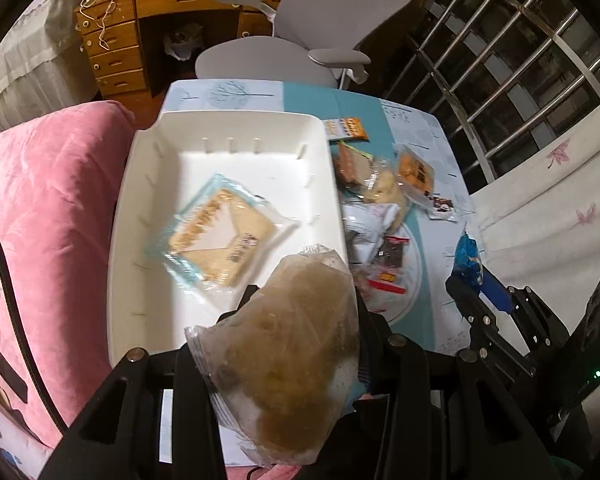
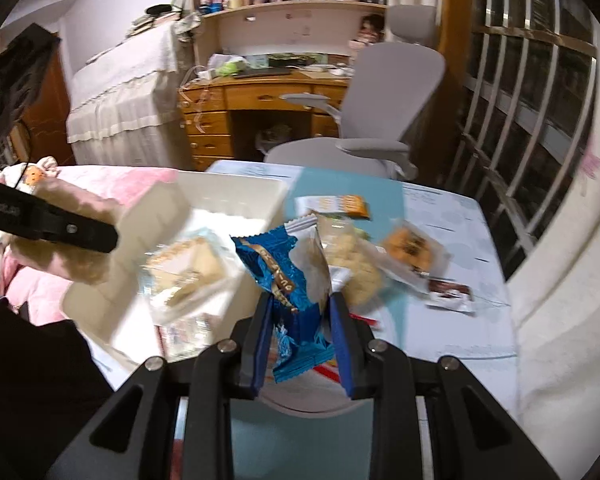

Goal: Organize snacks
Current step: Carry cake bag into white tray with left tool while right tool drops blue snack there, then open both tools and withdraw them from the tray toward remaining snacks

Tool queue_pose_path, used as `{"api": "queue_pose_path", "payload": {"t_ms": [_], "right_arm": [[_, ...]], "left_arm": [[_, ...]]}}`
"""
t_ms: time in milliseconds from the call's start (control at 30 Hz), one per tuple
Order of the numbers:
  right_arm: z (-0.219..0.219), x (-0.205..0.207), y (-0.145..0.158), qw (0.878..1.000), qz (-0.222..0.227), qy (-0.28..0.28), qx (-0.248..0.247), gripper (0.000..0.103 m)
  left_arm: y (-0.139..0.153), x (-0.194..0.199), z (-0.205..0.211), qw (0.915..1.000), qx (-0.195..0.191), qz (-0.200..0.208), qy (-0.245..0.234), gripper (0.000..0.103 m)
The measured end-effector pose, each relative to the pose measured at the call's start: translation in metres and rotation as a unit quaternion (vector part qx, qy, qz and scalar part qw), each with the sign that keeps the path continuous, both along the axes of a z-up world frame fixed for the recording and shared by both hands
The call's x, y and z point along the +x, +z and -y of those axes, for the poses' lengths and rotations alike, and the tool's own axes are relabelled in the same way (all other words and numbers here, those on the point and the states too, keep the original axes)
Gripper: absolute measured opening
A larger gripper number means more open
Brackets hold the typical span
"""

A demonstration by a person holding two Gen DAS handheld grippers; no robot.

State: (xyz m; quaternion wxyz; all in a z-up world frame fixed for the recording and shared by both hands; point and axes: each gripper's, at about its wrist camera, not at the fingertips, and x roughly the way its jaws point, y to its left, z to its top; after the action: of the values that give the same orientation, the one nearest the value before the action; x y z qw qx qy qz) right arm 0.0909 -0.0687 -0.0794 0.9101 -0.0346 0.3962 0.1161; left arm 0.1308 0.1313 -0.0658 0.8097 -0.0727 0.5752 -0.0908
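Over the near edge of the white bin (image 1: 224, 148), in the left gripper (image 1: 300, 320): a clear bag of brownish, crumbly snack (image 1: 292, 360), clamped between fingers mostly buried under the plastic. Inside the bin, flat on the floor: one sandwich pack (image 1: 216, 236) with pale blue borders and tan bread showing through. Right of the bin, on the table (image 1: 416, 332): a loose heap of wrapped snacks (image 1: 380, 200), with an orange packet (image 1: 350, 128) at the far end and a small dark-printed sachet (image 1: 442, 206) off to the right. Farther right, in the right gripper (image 2: 300, 300): a blue foil packet (image 2: 280, 272) with gold lettering, pinched between blue-edged fingers (image 2: 260, 340), held above the table next to the bin; crinkled, its top edge serrated and white.

Much blurred in the right wrist view: the bin (image 2: 156, 216), the sandwich pack (image 2: 184, 276) and the heap all smeared; print on every wrapper unreadable. Left gripper's fingertips hidden by its bag; the heap's lower packets overlapped and hard to separate.

Beneath it all, a teal and white patterned tablecloth. Left of the bin, a pink cushion (image 1: 48, 200). Beyond the table, a grey office chair (image 1: 324, 28), a wooden desk (image 1: 148, 20) with drawers, and barred windows (image 1: 512, 80) on the right.
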Motion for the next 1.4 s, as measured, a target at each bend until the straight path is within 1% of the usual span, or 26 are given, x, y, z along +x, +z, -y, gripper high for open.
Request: {"api": "queue_pose_path", "payload": {"t_ms": [200,300,400,433,467,500,533,567,600,733,933,1200,1400], "right_arm": [[-0.05,-0.007,-0.004,1.0,-0.003,0.022,0.02,0.028],[-0.07,-0.009,-0.01,0.999,-0.01,0.029,0.032,0.028],[-0.091,-0.013,-0.017,0.998,-0.021,0.037,0.037,0.028],[-0.096,-0.013,-0.019,0.998,-0.023,0.038,0.039,0.028],[-0.101,-0.014,-0.022,0.998,-0.027,0.038,0.043,0.029],[-0.103,-0.014,-0.024,0.998,-0.031,0.036,0.044,0.036],[-0.106,-0.014,-0.028,0.998,-0.039,0.029,0.042,0.052],[-0.108,-0.014,-0.032,0.998,-0.046,0.022,0.038,0.057],[-0.108,-0.016,-0.034,0.998,-0.048,0.019,0.039,0.058],[-0.105,-0.024,-0.038,0.998,-0.053,-0.002,0.044,0.058],[-0.091,-0.034,-0.045,0.996,-0.067,-0.038,0.046,0.058],[-0.065,-0.052,-0.059,0.991,-0.104,-0.075,0.049,0.058],[-0.039,-0.056,-0.063,0.987,-0.119,-0.092,0.051,0.058]], "left_arm": [[-0.005,-0.008,-0.037,0.9999,0.007,0.005,-0.008,0.04],[-0.009,-0.011,-0.05,0.9996,0.021,0.012,-0.017,0.04],[-0.015,-0.011,-0.062,0.9994,0.03,0.007,-0.018,0.041],[-0.017,-0.011,-0.065,0.9993,0.032,0.004,-0.017,0.048],[-0.019,-0.011,-0.069,0.9994,0.031,0.001,-0.017,0.064],[-0.02,-0.011,-0.072,0.9994,0.029,-0.001,-0.017,0.073],[-0.021,-0.011,-0.074,0.9994,0.029,0.0,-0.017,0.081],[-0.021,-0.011,-0.075,0.9994,0.03,0.001,-0.019,0.082],[-0.021,-0.012,-0.075,0.9993,0.031,0.002,-0.022,0.082],[-0.024,-0.012,-0.069,0.9988,0.034,-0.002,-0.035,0.085],[-0.031,-0.014,-0.052,0.9979,0.032,-0.011,-0.054,0.086],[-0.042,-0.02,-0.021,0.9966,0.027,-0.029,-0.072,0.087],[-0.042,-0.023,0.006,0.9967,0.023,-0.022,-0.074,0.087]]}}
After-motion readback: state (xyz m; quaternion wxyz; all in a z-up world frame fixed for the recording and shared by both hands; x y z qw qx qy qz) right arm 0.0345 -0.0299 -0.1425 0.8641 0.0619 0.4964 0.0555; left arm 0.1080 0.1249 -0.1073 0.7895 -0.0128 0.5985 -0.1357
